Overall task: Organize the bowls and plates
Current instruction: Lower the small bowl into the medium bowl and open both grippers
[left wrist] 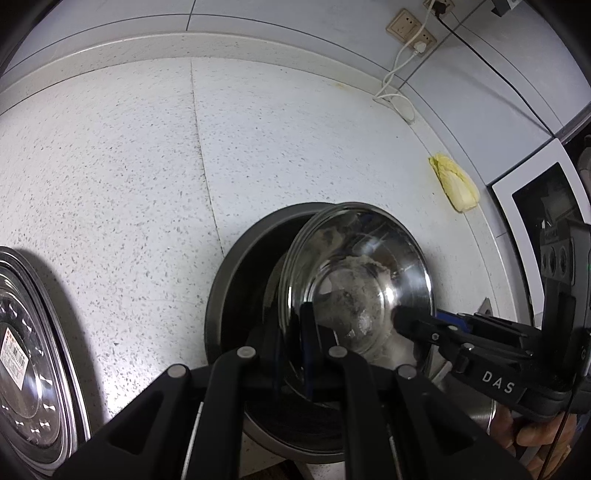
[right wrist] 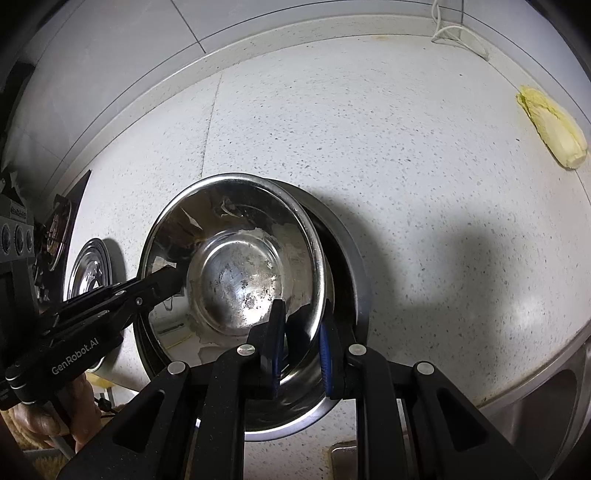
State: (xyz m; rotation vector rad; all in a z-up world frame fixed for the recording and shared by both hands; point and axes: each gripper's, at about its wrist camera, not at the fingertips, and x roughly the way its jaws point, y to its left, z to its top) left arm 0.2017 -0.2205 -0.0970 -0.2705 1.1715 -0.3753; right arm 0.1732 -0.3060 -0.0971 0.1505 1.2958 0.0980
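Note:
A shiny steel bowl (left wrist: 354, 280) (right wrist: 236, 266) hangs tilted in the mouth of a larger dark grey bowl (left wrist: 229, 266) (right wrist: 354, 273) on the speckled counter. I cannot tell whether the two touch. My left gripper (left wrist: 301, 325) is shut on the steel bowl's near-left rim, one finger inside and one outside. In the right wrist view it (right wrist: 170, 280) reaches in from the left. My right gripper (right wrist: 303, 328) is shut on the opposite rim, its blue pads on either side of the wall. In the left wrist view it (left wrist: 402, 321) comes in from the right.
A steel plate (left wrist: 29, 362) (right wrist: 90, 269) with a barcode sticker lies to the left. A yellow cabbage (left wrist: 456, 182) (right wrist: 554, 125) lies by the back wall, near a white cable (left wrist: 397, 99) and wall sockets (left wrist: 402, 26). An oven (left wrist: 535, 199) stands right. A sink rim (right wrist: 546, 391) runs at lower right.

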